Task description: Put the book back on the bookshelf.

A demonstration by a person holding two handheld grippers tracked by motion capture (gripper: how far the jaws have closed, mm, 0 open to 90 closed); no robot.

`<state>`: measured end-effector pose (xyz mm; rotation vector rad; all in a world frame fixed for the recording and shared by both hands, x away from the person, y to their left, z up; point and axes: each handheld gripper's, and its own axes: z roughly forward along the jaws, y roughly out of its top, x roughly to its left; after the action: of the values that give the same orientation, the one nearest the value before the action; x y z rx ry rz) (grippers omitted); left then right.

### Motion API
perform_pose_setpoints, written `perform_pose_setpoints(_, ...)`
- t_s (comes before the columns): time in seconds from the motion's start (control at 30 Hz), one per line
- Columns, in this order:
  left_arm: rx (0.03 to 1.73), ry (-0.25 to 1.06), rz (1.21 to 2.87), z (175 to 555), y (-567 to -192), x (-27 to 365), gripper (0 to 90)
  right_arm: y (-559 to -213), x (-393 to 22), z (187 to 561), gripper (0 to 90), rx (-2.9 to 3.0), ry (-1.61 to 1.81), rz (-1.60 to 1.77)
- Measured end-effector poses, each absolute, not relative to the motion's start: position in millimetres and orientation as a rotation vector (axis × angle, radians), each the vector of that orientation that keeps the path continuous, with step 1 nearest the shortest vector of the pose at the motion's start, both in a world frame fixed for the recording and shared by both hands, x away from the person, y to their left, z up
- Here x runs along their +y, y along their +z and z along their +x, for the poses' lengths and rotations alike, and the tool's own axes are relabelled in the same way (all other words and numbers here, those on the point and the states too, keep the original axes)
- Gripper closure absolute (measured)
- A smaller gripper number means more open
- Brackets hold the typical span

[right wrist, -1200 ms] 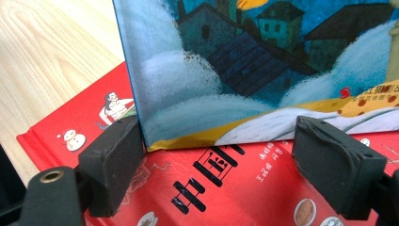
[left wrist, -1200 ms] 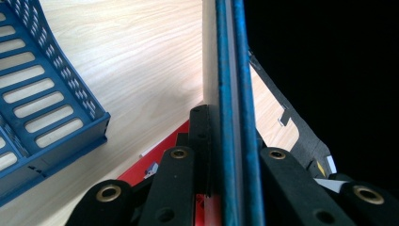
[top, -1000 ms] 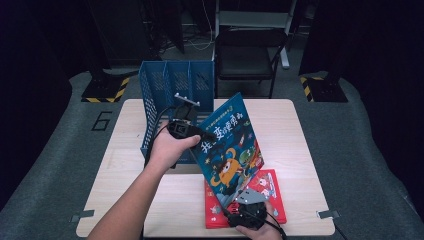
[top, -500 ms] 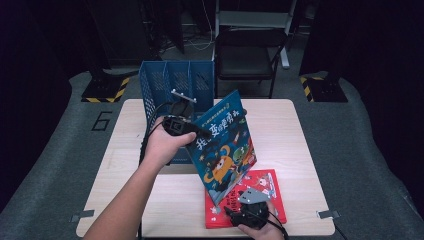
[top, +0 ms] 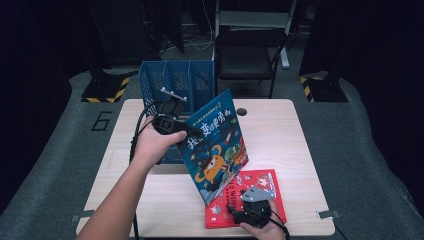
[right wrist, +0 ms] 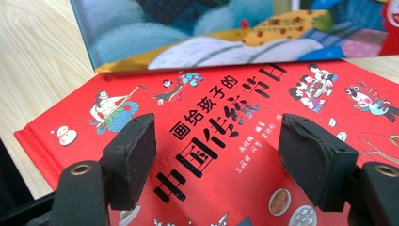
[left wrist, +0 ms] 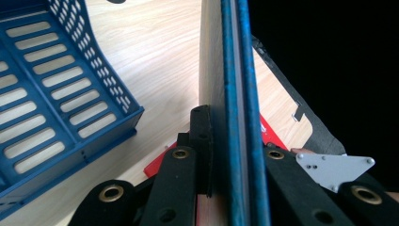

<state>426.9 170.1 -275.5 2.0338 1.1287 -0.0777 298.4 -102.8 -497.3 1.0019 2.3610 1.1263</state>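
A blue picture book (top: 215, 145) is lifted off the table and tilted, its lower corner over the red book (top: 257, 181). My left gripper (top: 186, 132) is shut on the blue book's upper left edge; in the left gripper view the book's edge (left wrist: 237, 94) runs upright between the pads (left wrist: 202, 127). The red book lies flat near the front right edge. My right gripper (top: 246, 209) rests over it, open; its jaws have just been closing a little, and nothing is between them but the red cover (right wrist: 226, 108) below. The blue book's cover (right wrist: 188, 28) hangs just beyond.
A blue slotted file rack (top: 175, 82) stands at the table's back left, close to the left hand; its floor and wall (left wrist: 56, 103) appear in the left gripper view. The pale wooden table (top: 280, 130) has a small dark hole (top: 242, 111). A black chair (top: 250, 55) stands behind.
The left hand has carried the blue book a little left and up, toward the rack. The right gripper has stayed over the red book.
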Motion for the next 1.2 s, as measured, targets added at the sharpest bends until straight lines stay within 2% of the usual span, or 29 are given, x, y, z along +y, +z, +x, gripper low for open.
perform_pose_setpoints(1.2,1.225,-0.036,1.966,417,-270,245,82.4,-498,-108,302,28.0,2.351,1.13,0.999)
